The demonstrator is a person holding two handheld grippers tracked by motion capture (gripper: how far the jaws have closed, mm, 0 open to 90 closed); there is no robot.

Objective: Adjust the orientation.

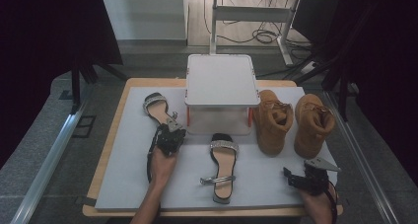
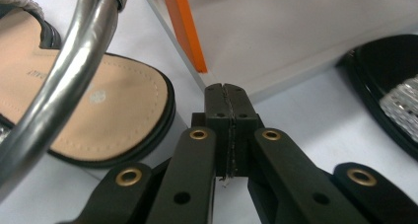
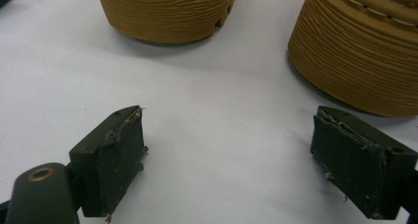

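Two black sandals with tan insoles and glittery straps lie on the white mat (image 1: 123,184). One sandal (image 1: 156,108) is at the back left, the other (image 1: 223,165) in the middle. My left gripper (image 1: 171,123) is at the heel of the back-left sandal. In the left gripper view its jaws (image 2: 227,130) are shut with nothing between them. That sandal's heel (image 2: 108,115) and silver ankle strap (image 2: 69,81) lie just to their left. My right gripper (image 1: 295,177) rests at the front right. It stands open (image 3: 231,155) over bare mat.
Two tan boots (image 1: 273,120) (image 1: 311,123) stand at the right; their ribbed soles (image 3: 167,12) (image 3: 360,61) face the right gripper. A white raised shelf (image 1: 222,81) on orange legs (image 2: 185,26) stands at the back centre. The mat's front edge is close to both hands.
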